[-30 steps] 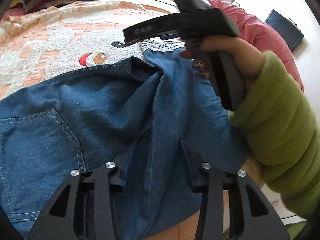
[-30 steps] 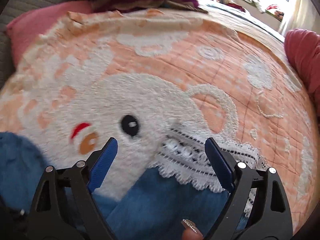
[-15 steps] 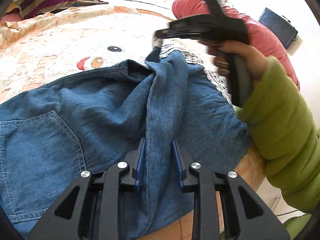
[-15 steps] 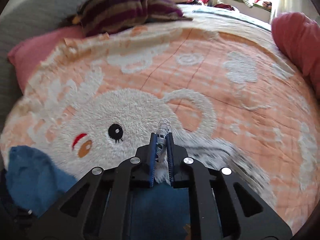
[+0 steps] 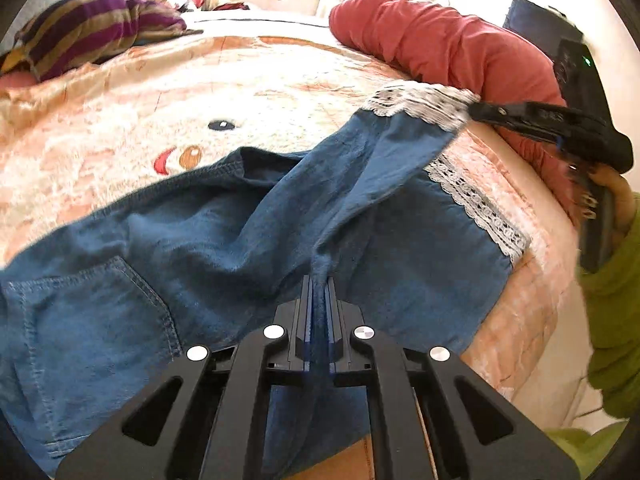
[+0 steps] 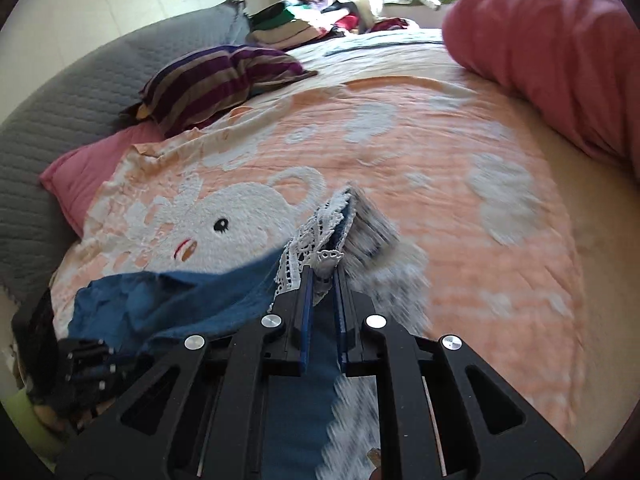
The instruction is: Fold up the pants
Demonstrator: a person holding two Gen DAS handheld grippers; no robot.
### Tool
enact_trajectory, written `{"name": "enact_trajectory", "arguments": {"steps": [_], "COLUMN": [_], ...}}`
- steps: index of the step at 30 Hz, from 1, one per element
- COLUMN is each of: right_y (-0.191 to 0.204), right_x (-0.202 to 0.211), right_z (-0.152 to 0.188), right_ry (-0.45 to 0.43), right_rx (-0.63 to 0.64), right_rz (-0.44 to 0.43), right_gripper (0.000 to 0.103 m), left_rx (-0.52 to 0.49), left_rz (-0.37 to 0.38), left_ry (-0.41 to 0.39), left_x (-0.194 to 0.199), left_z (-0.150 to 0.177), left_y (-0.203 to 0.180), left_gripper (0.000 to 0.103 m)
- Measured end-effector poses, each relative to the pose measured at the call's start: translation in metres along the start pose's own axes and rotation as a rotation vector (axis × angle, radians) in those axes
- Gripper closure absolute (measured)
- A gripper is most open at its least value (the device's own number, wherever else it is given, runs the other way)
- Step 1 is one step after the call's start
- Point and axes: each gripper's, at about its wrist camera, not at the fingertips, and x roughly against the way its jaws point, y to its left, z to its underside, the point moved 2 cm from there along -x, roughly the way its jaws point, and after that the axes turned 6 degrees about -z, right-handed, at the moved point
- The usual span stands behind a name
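Observation:
Blue denim pants (image 5: 168, 240) with white lace hems lie on an orange bed blanket with a white bear design (image 5: 100, 152). My left gripper (image 5: 319, 280) is shut on a bunched fold of denim near the crotch. My right gripper (image 6: 322, 276) is shut on the lace hem (image 6: 316, 236) of one leg and holds it lifted above the blanket; it also shows in the left wrist view (image 5: 480, 112) at the right, pulling the leg (image 5: 380, 156) taut. The other leg (image 5: 420, 248) lies flat, its lace hem (image 5: 480, 208) near the bed edge.
A red rolled quilt (image 5: 460, 52) lies along the bed's far right side. A striped pillow (image 6: 216, 76), a pink pillow (image 6: 84, 168) and a grey headboard (image 6: 52, 112) stand at the left. Piled clothes (image 6: 296, 24) lie at the back.
My left gripper has shut fully on the denim fold. My right gripper, shut on the lace hem, has lifted and drawn the leg out to the right.

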Motion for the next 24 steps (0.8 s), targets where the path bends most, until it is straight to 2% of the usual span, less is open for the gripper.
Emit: {"name": "enact_trajectory", "arguments": {"steps": [3,5,11,15,18,24], "right_y": [-0.005,-0.008,-0.015,-0.014,-0.015,-0.028], "right_x": [0.021,0.030,0.031,0.030,0.042,0.048], "right_z": [0.019,0.033,0.075,0.088,0.091,0.095], "right_ry": [0.017,0.029,0.106,0.132,0.133,0.133], "right_rx": [-0.014,-0.022,-0.071,-0.083,-0.076,-0.098], "right_rz": [-0.003,-0.003,-0.013,-0.028,-0.023,-0.008], "right_gripper": [0.098,0.098,0.098,0.098,0.102,0.100], "left_rx": [-0.048,-0.047,-0.052,-0.068,-0.084,-0.101], "left_rz": [-0.030,-0.019,-0.018,-0.029,-0.029,-0.026], "left_ry": [-0.031,-0.032,-0.015,-0.031,-0.045,-0.028], "left_x": [0.012,0.017,0.019,0.027,0.037,0.035], "left_z": [0.004,0.010,0.023,0.025,0.028,0.033], "left_y": [-0.001,0.001,0.001,-0.004,-0.006,-0.011], "left_gripper": [0.100,0.100,0.100,0.101,0.101,0.101]}}
